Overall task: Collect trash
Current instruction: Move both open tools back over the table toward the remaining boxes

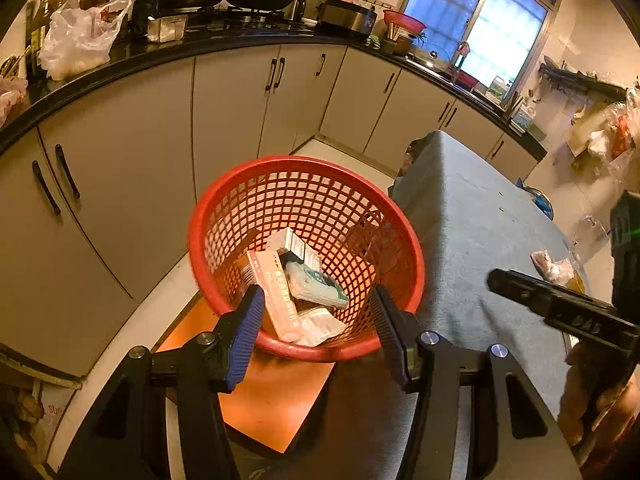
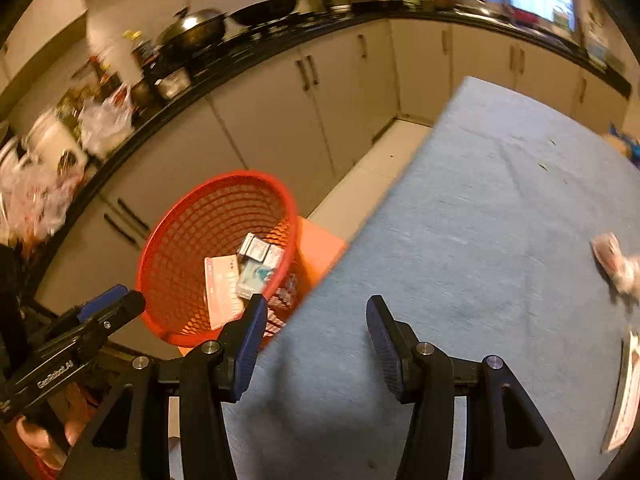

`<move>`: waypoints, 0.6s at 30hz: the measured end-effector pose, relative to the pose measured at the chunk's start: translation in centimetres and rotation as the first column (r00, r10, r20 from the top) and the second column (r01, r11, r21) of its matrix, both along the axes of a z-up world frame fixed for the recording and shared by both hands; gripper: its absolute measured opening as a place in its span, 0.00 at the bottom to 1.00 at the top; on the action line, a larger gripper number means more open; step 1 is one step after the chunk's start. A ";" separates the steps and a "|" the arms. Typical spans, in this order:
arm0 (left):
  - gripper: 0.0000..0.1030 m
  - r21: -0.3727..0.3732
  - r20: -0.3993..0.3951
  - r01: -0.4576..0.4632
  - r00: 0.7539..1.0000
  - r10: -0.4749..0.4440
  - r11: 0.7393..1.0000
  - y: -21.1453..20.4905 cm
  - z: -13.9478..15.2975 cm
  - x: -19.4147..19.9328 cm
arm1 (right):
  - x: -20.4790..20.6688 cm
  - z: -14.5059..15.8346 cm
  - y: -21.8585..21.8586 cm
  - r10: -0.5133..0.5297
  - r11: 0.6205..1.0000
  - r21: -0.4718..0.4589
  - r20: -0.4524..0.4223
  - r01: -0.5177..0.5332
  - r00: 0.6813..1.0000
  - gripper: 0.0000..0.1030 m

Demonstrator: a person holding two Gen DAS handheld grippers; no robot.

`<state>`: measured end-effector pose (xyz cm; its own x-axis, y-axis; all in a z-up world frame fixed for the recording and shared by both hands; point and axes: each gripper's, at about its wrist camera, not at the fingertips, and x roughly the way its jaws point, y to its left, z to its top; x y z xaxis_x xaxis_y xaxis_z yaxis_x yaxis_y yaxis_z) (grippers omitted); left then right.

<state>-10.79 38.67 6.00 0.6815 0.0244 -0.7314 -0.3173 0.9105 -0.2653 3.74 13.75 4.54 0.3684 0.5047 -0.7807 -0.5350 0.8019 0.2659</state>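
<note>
The red basket (image 1: 306,256), standing on an orange stool (image 1: 260,400) against the table's (image 2: 480,208) left edge, already holds several boxes and wrappers. One crumpled wrapper (image 2: 614,262) remains near the table's right edge. Left gripper (image 1: 318,334) and right gripper (image 2: 316,340): jaws apart, empty.

Warm dim light; blue window (image 1: 480,20) glare; right view motion-blurred.

Crumpled wrapper (image 2: 618,264): motion-blurred, kind unreadable.
Flat packet (image 2: 626,396): cut by right edge.
Box labels (image 1: 280,292): illegible.
</note>
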 end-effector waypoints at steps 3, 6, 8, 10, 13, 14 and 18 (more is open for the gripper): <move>0.52 0.027 0.004 0.027 1.000 -0.027 0.999 -1.6 0.4 0.3 | -0.7 0.8 -2.5 -0.039 0.999 0.018 0.022 0.039 0.999 0.54; 0.52 0.055 0.011 0.074 0.997 -0.075 0.996 -3.9 1.1 0.6 | -1.3 1.9 -5.3 -0.064 0.997 0.037 0.044 0.062 0.997 0.54; 0.52 0.071 0.010 0.109 0.994 -0.110 0.992 -5.6 1.5 0.9 | -1.8 2.4 -7.0 -0.087 0.995 0.044 0.055 0.084 0.995 0.54; 0.52 0.081 0.008 0.146 0.989 -0.147 0.986 -7.5 1.8 1.2 | -2.3 2.8 -9.4 -0.115 0.992 0.054 0.065 0.111 0.991 0.54; 0.52 0.092 0.001 0.200 0.980 -0.201 0.976 -10.3 2.1 1.8 | -2.7 3.4 -13.0 -0.172 0.983 0.075 0.072 0.166 0.982 0.54; 0.52 0.093 0.000 0.215 0.976 -0.216 0.972 -11.2 2.1 1.9 | -2.8 3.5 -14.1 -0.188 0.980 0.075 0.076 0.183 0.979 0.54; 0.52 0.096 -0.015 0.294 0.956 -0.294 0.951 -15.6 2.2 2.6 | -3.1 3.7 -19.6 -0.273 0.960 0.092 0.067 0.266 0.960 0.54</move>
<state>-8.16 23.08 8.25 0.6687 -0.1068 -0.7358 -0.0317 0.9846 -0.1717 0.63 -5.90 8.20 0.5575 0.4392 -0.7045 -0.3239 0.8964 0.3025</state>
